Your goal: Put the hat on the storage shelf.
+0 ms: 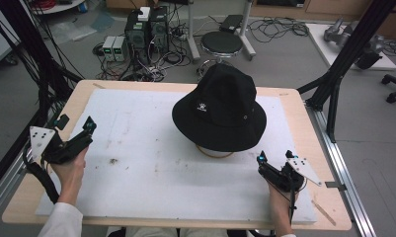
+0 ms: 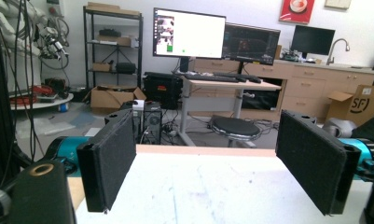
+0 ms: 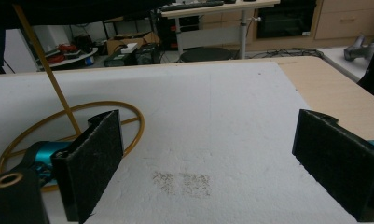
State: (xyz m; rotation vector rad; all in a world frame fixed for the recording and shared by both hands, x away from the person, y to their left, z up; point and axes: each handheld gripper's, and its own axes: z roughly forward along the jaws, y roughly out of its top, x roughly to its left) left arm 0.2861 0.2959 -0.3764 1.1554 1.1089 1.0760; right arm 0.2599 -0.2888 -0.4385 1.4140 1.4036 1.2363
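Ahead of both grippers, toward the far middle of the desk (image 1: 294, 106), a black bucket hat (image 1: 220, 111) sits on a gold wire stand (image 1: 214, 153) whose ring base rests on the white mat (image 1: 136, 163). From the right gripper (image 1: 273, 157), the hat is just ahead and to its left, near but not touching; in the right gripper view the stand's ring (image 3: 105, 108) lies beside the left jaw, its thin upright rod slanting up toward the dark brim at the top edge. From the left gripper (image 1: 76, 129), the hat is well apart, off to its right across bare mat.

Both grippers are spread wide and hold nothing. In the left gripper view the two padded jaws stand far apart with only mat and the room beyond between them; the right gripper's jaws (image 3: 212, 168) likewise frame empty mat with a faint smudge (image 3: 182, 182) on it. Each gripper is in a hand at the near edge of the desk, left hand (image 1: 71, 170) and right hand (image 1: 280, 200) low at their own sides.

As a judgement, the work on the hat has not begun: it rests squarely on its stand, untouched, brim hanging evenly all round. Everything is left to do, namely closing in on the brim or crown, taking hold, and lifting it clear of the stand. The right gripper looks better placed to reach first.
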